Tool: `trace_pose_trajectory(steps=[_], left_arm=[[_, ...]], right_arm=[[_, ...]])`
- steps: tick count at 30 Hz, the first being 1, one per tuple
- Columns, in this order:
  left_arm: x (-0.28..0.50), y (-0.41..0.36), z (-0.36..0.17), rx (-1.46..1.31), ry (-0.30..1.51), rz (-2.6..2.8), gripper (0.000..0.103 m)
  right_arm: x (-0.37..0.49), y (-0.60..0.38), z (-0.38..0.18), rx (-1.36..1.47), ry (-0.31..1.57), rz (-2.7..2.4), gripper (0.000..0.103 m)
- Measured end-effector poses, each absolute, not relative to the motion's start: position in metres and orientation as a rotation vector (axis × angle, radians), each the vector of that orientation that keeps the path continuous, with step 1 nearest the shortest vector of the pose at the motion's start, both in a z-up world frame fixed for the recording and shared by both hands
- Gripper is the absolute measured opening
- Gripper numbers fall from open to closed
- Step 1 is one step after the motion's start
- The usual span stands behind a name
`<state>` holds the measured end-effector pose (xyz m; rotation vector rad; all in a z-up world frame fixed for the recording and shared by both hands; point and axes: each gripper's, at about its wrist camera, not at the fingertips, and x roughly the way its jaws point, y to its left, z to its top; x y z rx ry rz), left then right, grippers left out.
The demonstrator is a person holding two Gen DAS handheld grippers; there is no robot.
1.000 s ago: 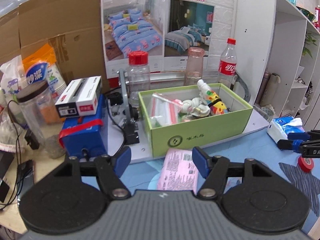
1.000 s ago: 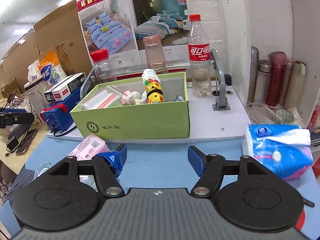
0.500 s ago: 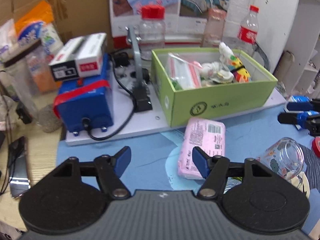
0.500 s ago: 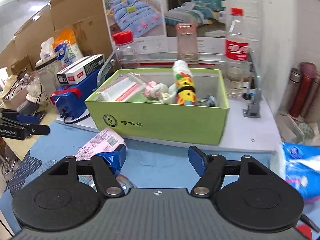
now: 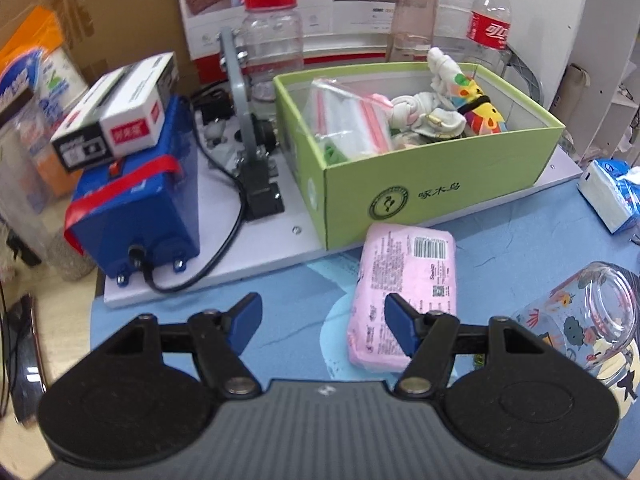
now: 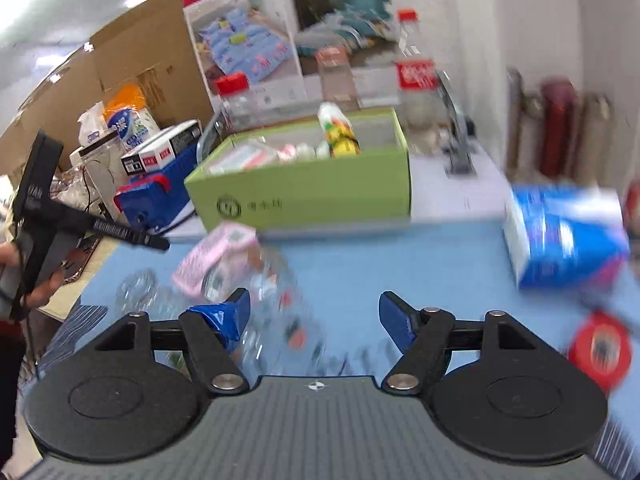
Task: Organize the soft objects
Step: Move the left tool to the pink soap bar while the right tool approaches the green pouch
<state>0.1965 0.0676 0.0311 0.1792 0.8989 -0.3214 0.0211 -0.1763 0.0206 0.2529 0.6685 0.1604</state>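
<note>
Left gripper [image 5: 323,322] spread wide, nothing held; right-hand finger [image 5: 398,328] overlapping the near end of the pink pack [image 5: 404,292], contact not clear. Right gripper [image 6: 314,318] likewise gaping and empty, above a blurred clear glass [image 6: 276,304] lying on its side.

Beneath both, a blue mat [image 5: 288,300] over the counter [image 5: 60,320], pale wood bare at the left edge. Past the mat, a grey board [image 5: 260,248] carrying a blue box [image 5: 132,208] with red tape and a black cable, and a green box [image 5: 436,184].

Pink pack: soft, pillow-shaped, printed text and a barcode on top, lying flat on the mat, far end just beside the green box's front wall. Inside the green box: zip bags [image 5: 344,120], rolled pale socks [image 5: 420,116], a bright patterned sock [image 5: 476,108]. Blue tissue pack [image 6: 564,232] on the mat at the right, well apart from the pink pack; red tape roll [image 6: 600,350] near it.

Behind: red-capped jar [image 5: 272,32], cola bottle [image 5: 490,28], bedding poster [image 6: 288,44], cardboard [image 6: 136,60], white shelf [image 5: 600,40]. Right view smeared throughout.
</note>
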Motion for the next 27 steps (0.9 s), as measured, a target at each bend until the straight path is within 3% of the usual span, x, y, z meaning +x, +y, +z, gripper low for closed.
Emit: trace_pose_trajectory(steps=[5,18,27], left_arm=[[0.199,0.059,0.029,0.222,0.874,-0.396,0.067],[0.194,0.09,0.022,0.258,0.876,-0.449,0.067],[0.191,0.083,0.021,0.275,0.876,-0.468,0.067]], right_arm=[[0.013,-0.133,-0.007,0.445,0.67,0.089,0.058],[0.026,-0.103,-0.034,0.596,0.664,-0.162,0.06],[0.03,-0.093,-0.033,0.423,0.786,-0.024,0.062]])
